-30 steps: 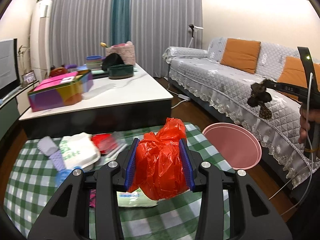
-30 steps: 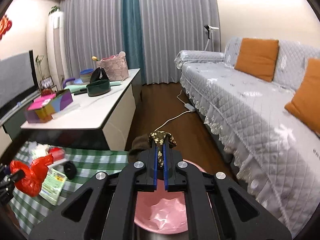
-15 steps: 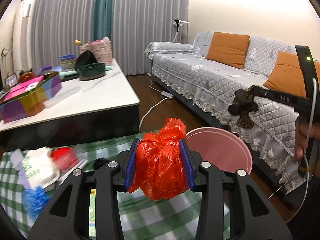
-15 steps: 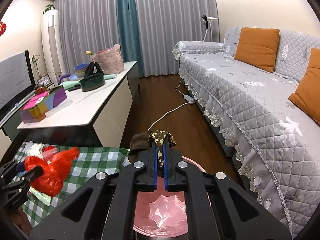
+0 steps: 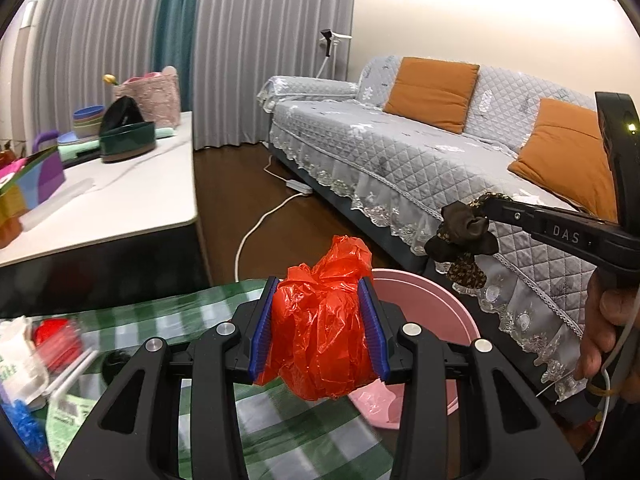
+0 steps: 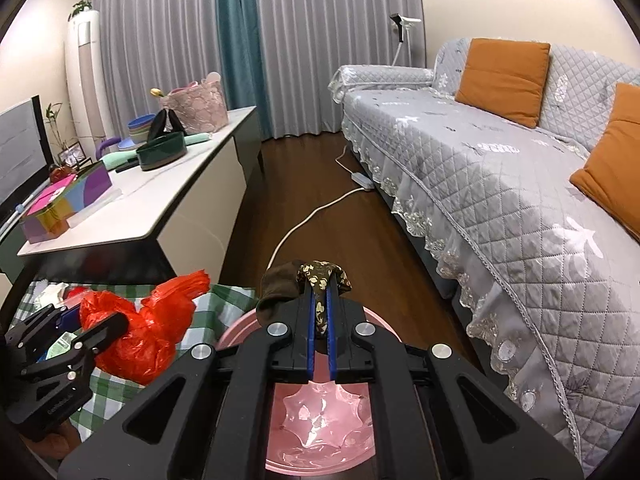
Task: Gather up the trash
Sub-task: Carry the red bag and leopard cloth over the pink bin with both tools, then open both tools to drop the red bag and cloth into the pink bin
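Note:
My left gripper [image 5: 318,320] is shut on a crumpled red plastic bag [image 5: 324,332], held above the right edge of the green checked tablecloth [image 5: 224,312], beside the pink bin [image 5: 436,320]. It also shows in the right wrist view [image 6: 96,336] with the red bag [image 6: 140,332]. My right gripper [image 6: 320,316] is shut on a dark brown patterned cloth scrap [image 6: 316,280], held over the pink bin [image 6: 320,428], which is lined with a pink bag. In the left wrist view the right gripper [image 5: 484,208] holds the scrap [image 5: 460,240] above the bin's far side.
Trash lies on the checked cloth at left: a white wrapper [image 5: 16,360], a red item [image 5: 52,332], a green packet [image 5: 68,412]. A white coffee table [image 6: 160,200] with boxes and bowls stands behind. A grey sofa [image 6: 500,184] runs along the right. A white cable [image 6: 316,216] crosses the floor.
My left gripper has carried the red bag to the right, from over the tablecloth to the bin's rim. My right gripper has stayed over the bin with the cloth scrap.

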